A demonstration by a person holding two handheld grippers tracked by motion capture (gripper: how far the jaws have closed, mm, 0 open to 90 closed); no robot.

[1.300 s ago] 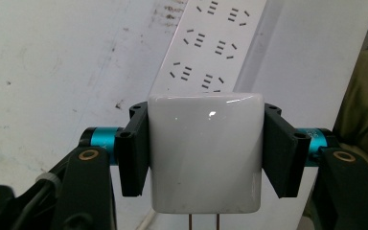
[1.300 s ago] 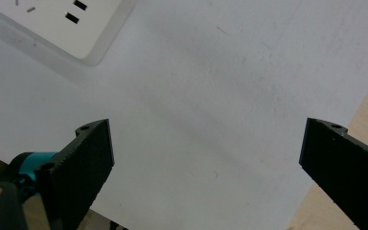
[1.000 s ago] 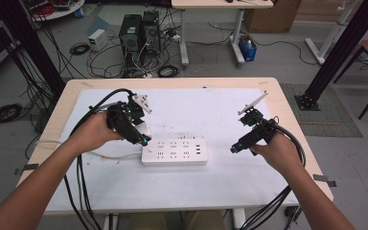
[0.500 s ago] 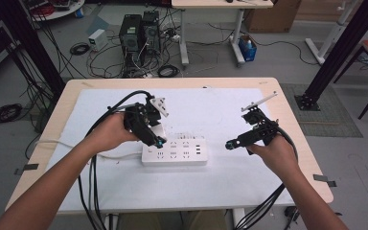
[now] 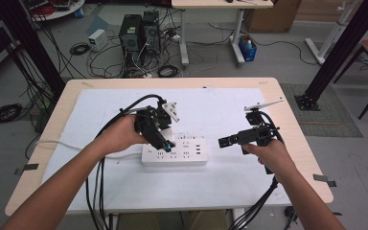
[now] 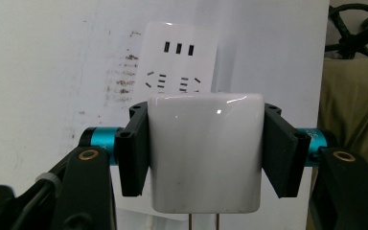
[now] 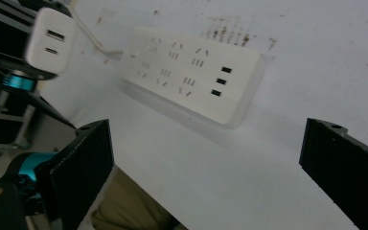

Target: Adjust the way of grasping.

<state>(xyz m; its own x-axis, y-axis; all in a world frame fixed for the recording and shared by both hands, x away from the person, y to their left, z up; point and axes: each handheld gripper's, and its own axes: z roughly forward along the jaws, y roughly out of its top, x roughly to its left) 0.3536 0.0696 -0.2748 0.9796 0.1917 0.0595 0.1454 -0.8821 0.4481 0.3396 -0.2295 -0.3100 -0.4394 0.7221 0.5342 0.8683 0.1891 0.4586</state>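
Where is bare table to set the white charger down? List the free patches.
Free: white mat in front of the white power strip, and behind it. Crowded: over the strip, where left gripper holds the white charger cube; right gripper beside.

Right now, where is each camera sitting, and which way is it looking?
High view: above the person's side, looking forward and down at the table; both forearms and tongs show.
Left gripper view: rides the left tongs, looking over the white charger at the power strip.
Right gripper view: rides the open right tongs.
All share the strip.
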